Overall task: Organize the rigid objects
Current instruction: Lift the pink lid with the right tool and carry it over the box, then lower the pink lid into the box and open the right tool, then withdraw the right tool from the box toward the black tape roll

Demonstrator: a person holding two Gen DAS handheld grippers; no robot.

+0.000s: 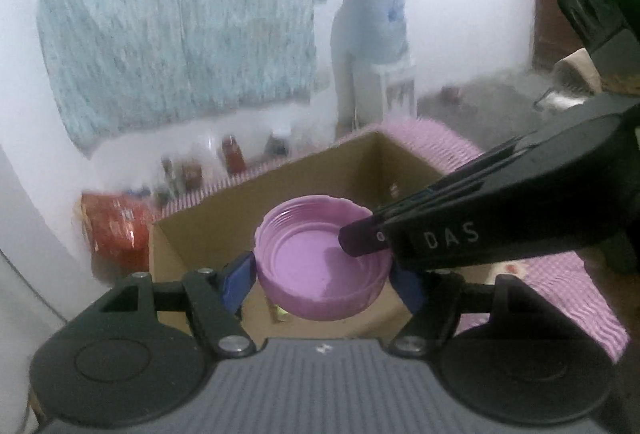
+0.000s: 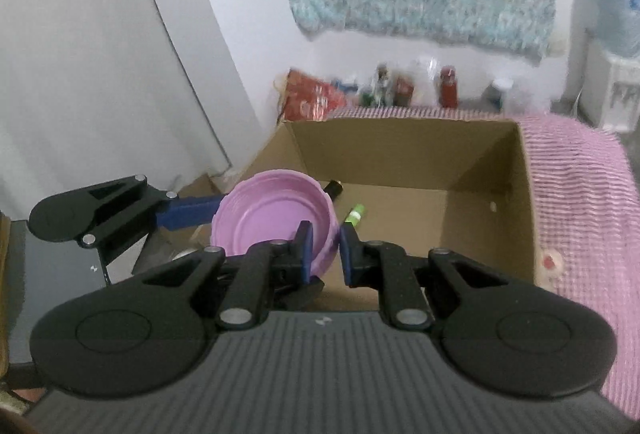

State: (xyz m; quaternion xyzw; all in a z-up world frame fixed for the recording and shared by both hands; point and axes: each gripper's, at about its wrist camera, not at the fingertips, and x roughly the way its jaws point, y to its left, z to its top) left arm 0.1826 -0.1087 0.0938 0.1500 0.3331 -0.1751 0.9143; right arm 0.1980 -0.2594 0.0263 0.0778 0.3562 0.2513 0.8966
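A pink threaded jar lid [image 1: 320,262] is held open side up above an open cardboard box [image 1: 208,218]. My left gripper [image 1: 322,278] is shut on it, blue pads on its left and right sides. My right gripper [image 2: 325,250] straddles the lid's rim [image 2: 276,222], one finger inside the lid and one outside, jaws narrow; from the left wrist view its finger [image 1: 360,240] reaches into the lid. In the box [image 2: 420,153] lie a green-capped tube [image 2: 354,215] and a dark small object [image 2: 334,189].
The box sits on a pink checked cloth [image 2: 580,185]. Jars and bottles [image 2: 448,85] and a red packet [image 2: 312,99] stand behind it by the white wall. A teal towel [image 1: 180,25] hangs above. A water dispenser [image 1: 376,53] stands at the right.
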